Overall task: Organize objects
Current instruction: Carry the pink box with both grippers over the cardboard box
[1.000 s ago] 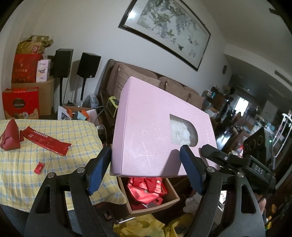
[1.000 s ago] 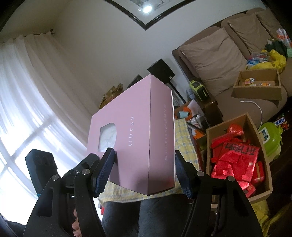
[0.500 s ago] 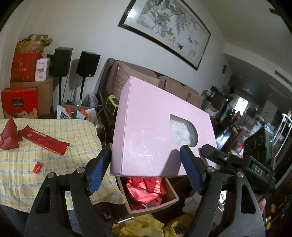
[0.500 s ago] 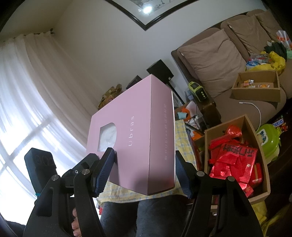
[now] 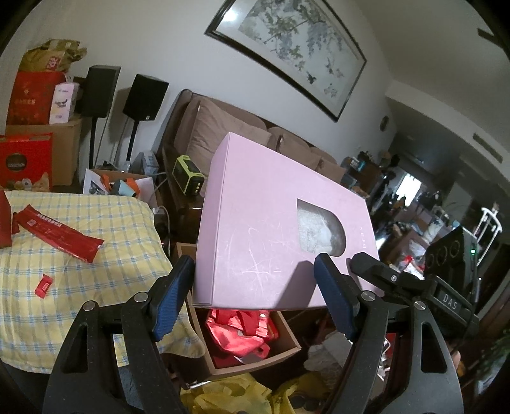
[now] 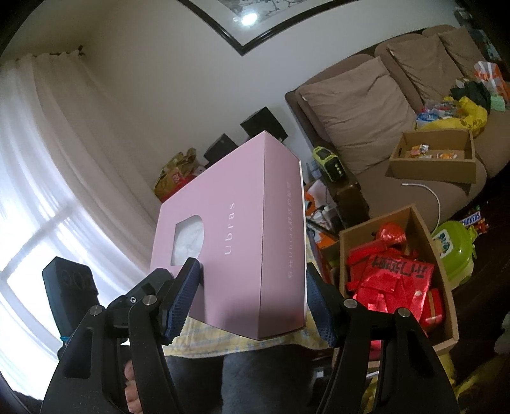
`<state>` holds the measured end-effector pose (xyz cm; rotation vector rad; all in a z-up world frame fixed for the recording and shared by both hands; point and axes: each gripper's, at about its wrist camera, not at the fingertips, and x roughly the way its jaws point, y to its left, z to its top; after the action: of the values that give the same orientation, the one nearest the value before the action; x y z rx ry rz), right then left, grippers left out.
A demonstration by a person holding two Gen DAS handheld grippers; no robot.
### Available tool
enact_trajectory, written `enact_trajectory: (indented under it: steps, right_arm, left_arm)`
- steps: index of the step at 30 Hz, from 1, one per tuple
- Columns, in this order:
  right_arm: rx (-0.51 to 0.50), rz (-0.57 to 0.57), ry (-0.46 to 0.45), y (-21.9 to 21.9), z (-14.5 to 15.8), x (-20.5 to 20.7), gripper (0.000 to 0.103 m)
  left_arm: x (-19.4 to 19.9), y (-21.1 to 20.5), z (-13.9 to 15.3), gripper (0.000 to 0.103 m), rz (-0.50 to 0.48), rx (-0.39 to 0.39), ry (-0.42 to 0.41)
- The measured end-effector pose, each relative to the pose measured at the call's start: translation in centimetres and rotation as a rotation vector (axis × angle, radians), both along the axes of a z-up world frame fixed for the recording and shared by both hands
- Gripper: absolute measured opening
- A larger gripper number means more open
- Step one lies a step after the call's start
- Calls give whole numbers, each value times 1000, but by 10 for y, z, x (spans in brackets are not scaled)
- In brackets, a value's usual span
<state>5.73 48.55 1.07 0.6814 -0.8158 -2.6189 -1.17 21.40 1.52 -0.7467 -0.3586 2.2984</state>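
Daylight floods through the sheer curtain (image 6: 41,165), blown out white. Ceiling lamp glares off the framed painting's glass (image 6: 247,19). Room otherwise dim, far end maybe slightly soft. Strong fisheye bend, black vignette at corners. Gripper finger shadow falls on the pink box (image 5: 264,242).

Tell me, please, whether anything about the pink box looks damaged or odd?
The pink box is held tilted in the air between the left gripper and the right gripper, above the cardboard box of red packets. Its broad face shows fine white scratches below the window cut-out. No dents or tears are visible.
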Motion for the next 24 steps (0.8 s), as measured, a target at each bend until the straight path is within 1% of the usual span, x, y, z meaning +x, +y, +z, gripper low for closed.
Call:
enact_trajectory:
  steps: [13,19,24]
  right_arm:
    - [-16,5,-19,1,-2,-11,67]
    - [-42,24,-28,6,-10,-23,67]
    - [-31,35,-47,9,-15,-32,67]
  left_arm:
    - [-14,4,-4,75,3,-14,-15]
    - [-16,8,-8,75,29,-35,-13]
    - [-23,10,-17,75,30,-34,-36]
